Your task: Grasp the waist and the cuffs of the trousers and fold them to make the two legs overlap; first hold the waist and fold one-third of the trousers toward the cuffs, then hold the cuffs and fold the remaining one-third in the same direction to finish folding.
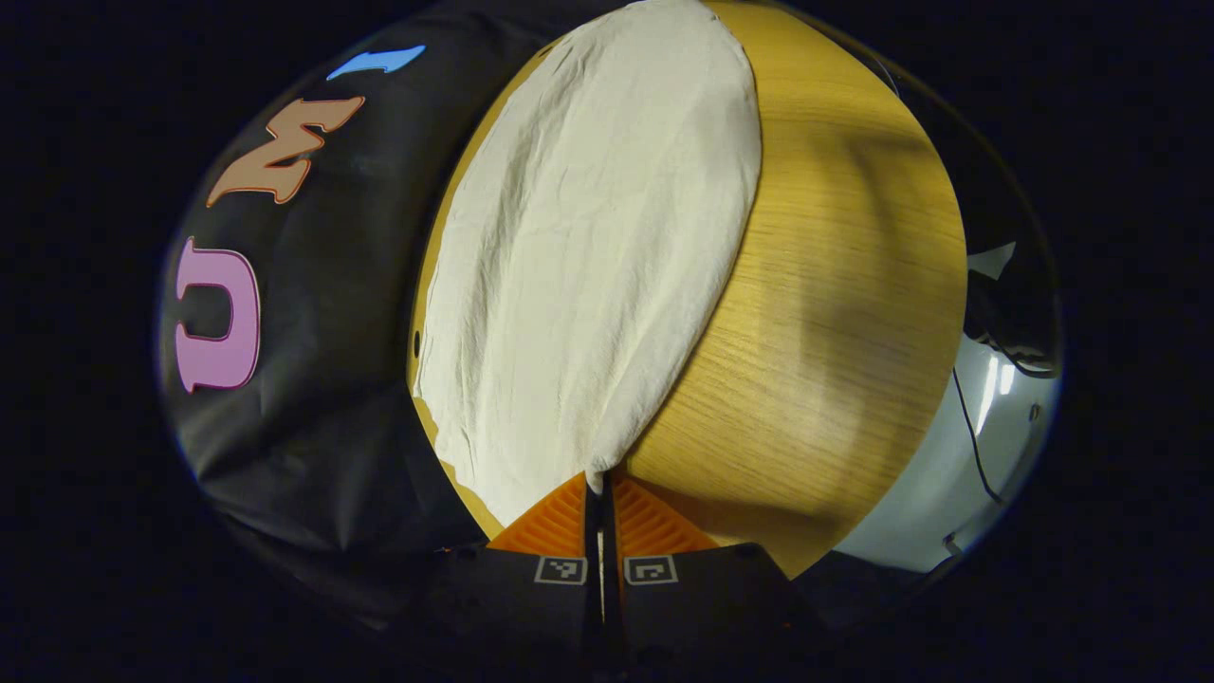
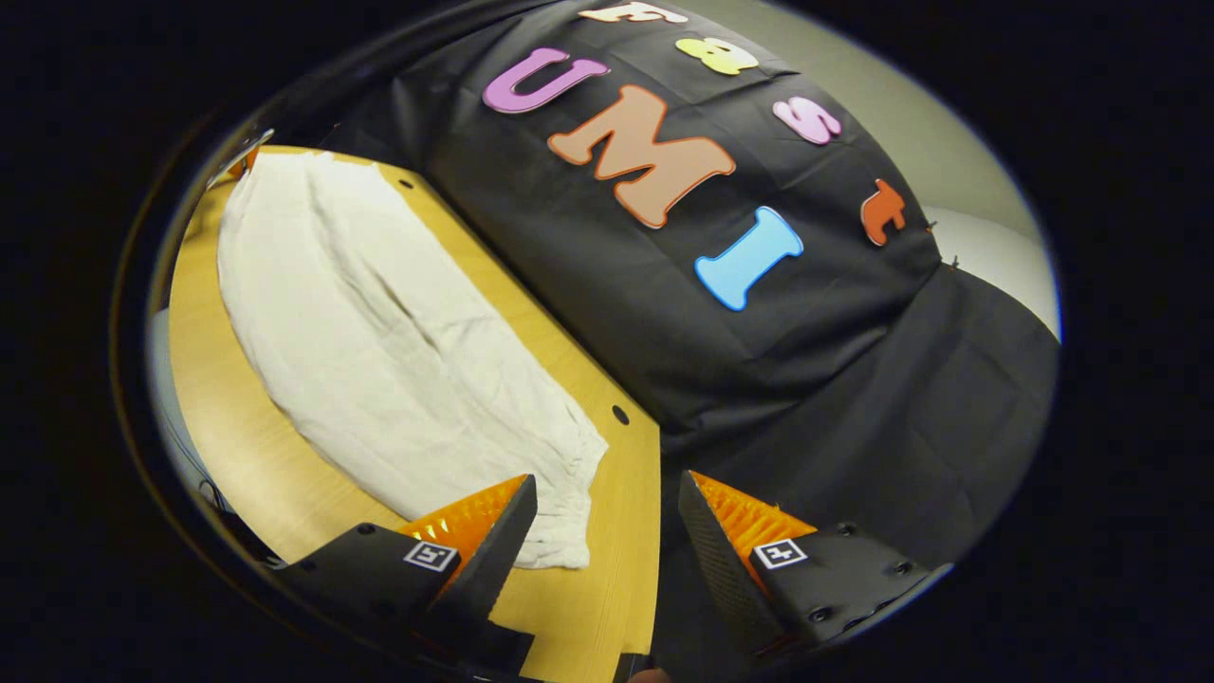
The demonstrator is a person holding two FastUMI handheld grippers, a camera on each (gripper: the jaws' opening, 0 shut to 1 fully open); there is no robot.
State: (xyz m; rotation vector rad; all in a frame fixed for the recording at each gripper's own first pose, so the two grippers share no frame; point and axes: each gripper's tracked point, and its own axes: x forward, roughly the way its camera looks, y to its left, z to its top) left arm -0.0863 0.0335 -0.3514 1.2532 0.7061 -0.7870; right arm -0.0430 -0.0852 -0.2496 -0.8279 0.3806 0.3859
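Cream trousers (image 1: 588, 266) lying on table (image 1: 835, 285): left claw (image 1: 599, 493) pinching their corner, thin bite risking slipping; right claw (image 2: 607, 503) gaping beside hem, possibly missing.

Trousers (image 2: 379, 351) lie on the table (image 2: 237, 455), before the wall (image 2: 806, 379).

The left gripper view sits low and close at one end of the trousers (image 1: 588, 256), looking along their length down the table (image 1: 835, 313), with the booth wall to its left. The right gripper view looks from the opposite end of the trousers (image 2: 379, 351), a little higher and tilted, so the table (image 2: 237, 446) slants away to its left and the wall rises beyond the trousers. Both views share the trousers, the tabletop beside them and the wall.
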